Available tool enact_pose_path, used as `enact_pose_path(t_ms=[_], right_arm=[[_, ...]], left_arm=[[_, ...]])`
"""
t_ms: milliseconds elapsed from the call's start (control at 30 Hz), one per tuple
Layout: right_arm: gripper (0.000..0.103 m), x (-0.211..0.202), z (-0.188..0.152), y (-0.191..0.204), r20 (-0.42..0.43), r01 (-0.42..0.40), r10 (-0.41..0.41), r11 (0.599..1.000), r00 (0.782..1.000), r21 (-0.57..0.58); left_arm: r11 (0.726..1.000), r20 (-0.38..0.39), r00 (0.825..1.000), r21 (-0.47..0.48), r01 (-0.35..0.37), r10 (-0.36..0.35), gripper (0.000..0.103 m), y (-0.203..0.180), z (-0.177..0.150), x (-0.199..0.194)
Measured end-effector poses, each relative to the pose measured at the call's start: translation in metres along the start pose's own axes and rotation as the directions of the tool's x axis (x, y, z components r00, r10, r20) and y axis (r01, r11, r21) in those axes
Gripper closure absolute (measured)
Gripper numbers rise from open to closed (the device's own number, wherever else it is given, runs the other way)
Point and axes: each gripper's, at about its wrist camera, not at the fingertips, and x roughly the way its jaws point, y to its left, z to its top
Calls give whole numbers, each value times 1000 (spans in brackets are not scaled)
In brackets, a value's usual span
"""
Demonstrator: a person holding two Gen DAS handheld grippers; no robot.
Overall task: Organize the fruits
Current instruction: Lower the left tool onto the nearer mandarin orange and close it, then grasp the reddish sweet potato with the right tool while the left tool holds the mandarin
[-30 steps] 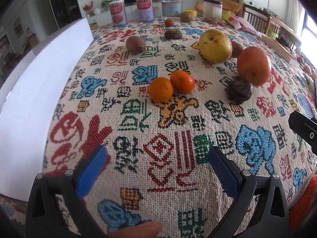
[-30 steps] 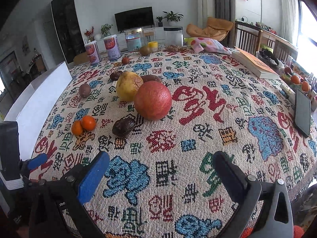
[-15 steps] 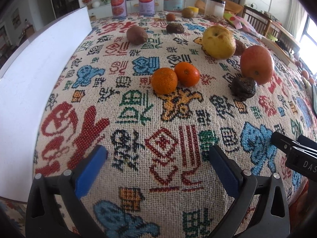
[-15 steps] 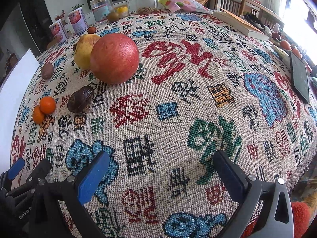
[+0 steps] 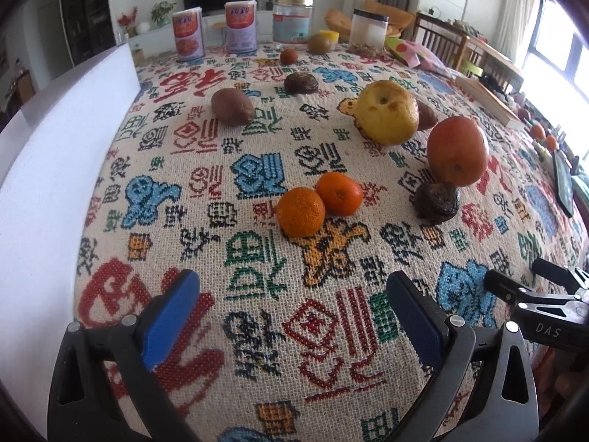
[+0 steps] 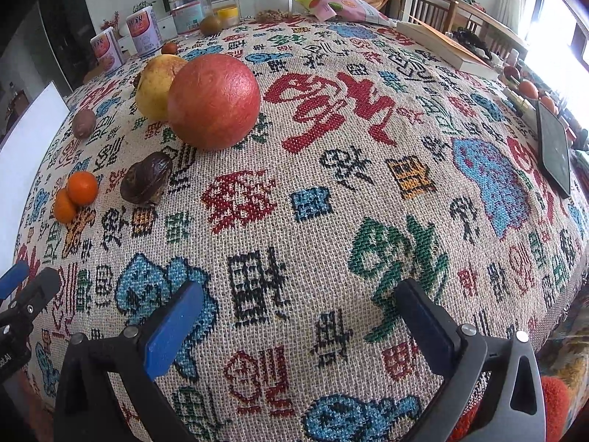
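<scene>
At mid-frame in the left wrist view we see two small oranges (image 5: 318, 202) touching on the patterned cloth (image 5: 257, 258); right of them a dark wrinkled fruit (image 5: 437, 202) sits just beside a red apple (image 5: 457, 151), with a yellow pear (image 5: 387, 112) behind; a brown fruit (image 5: 232, 107) lies apart at upper left, near a white board (image 5: 55, 169); tins (image 5: 215, 29) line the far edge. Our left gripper (image 5: 291, 316) is spread wide, empty, below the oranges; our right gripper (image 6: 298, 320) likewise gapes over bare cloth, the apple at its upper left.
</scene>
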Motion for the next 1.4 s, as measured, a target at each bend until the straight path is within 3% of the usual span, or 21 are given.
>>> enact_pose_path(t_ms=[100,167,333,400,467,567,933,1000,1033,1067,1400], right_arm=[[0,0,0,0,0,1,-1,1000,1000,0],[0,0,0,0,1,1,-1,1000,1000,1],[0,0,0,0,1,1,-1,1000,1000,0],[0,0,0,0,1,1,-1,1000,1000,0],[0,0,0,0,1,1,-1,1000,1000,0],[0,0,0,0,1,1,-1,1000,1000,0],[0,0,0,0,2,3,-3,1000,1000,1],[0,-1,-1,0,2,2,-2,1000,1000,1],[0,0,-1,0,2,1,-1,1000,1000,0],[0,-1,-1,0,2,1,-1,1000,1000,0],[0,-1,-1,1,3,-3,3,1000,1000,2]], left_arm=[[1000,-52,999,-16,-6,5,5,7,15,18],[998,-70,997,-54,13,-16,25,15,20,28],[1000,-21,999,-19,26,-26,27,11,24,29],[999,-3,999,20,35,-35,41,5,24,28],[997,-24,999,57,42,-41,71,0,21,31],[998,-18,999,55,39,-38,73,1,18,26],[999,-33,999,-37,-17,16,70,47,-4,9],[998,-31,999,-54,-31,29,48,47,-5,9],[997,-28,999,-64,-40,38,24,46,-5,10],[996,-20,999,-76,-48,47,13,46,-6,10],[994,6,996,-69,-89,90,6,41,-13,17]])
